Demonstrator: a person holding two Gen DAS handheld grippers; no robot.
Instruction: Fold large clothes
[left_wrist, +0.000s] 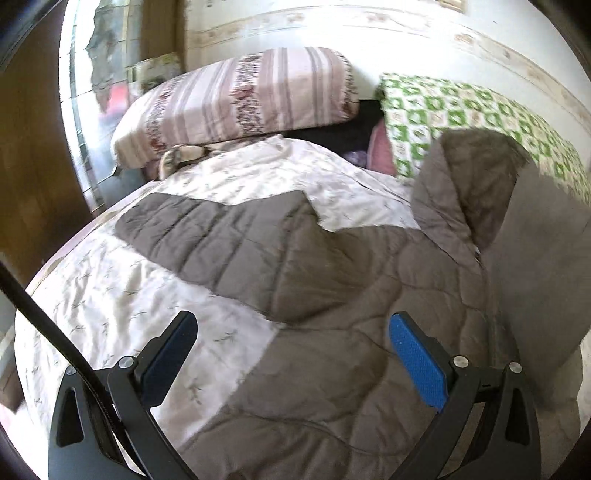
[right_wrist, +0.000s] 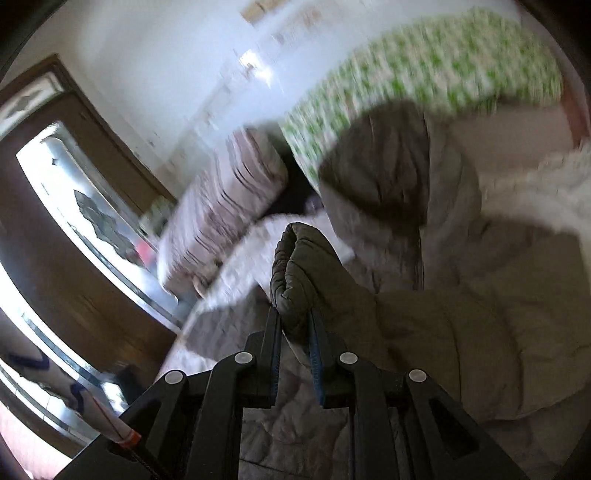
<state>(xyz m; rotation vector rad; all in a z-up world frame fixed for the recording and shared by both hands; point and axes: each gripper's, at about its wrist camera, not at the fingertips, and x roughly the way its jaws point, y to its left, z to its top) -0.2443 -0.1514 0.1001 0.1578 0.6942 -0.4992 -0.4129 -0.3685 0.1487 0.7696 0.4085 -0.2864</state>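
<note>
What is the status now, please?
Left tongs open, empty. Right tongs shut on quilted coat cuff. Coat on bed; pillows behind, clear.

The left wrist view is taken from above the bed (left_wrist: 110, 295), angled downward toward the wall at the upper frame. The right wrist view is set lower, nearer the fabric, and rolled. The striped pillow (left_wrist: 236, 99) and green-patterned pillow (right_wrist: 424, 74) are shared by both.

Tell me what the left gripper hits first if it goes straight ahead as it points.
Probably the grey quilted coat spread on the bed. The open left gripper points down at it with nothing between. Depth is unclear in the fisheye view.
</note>
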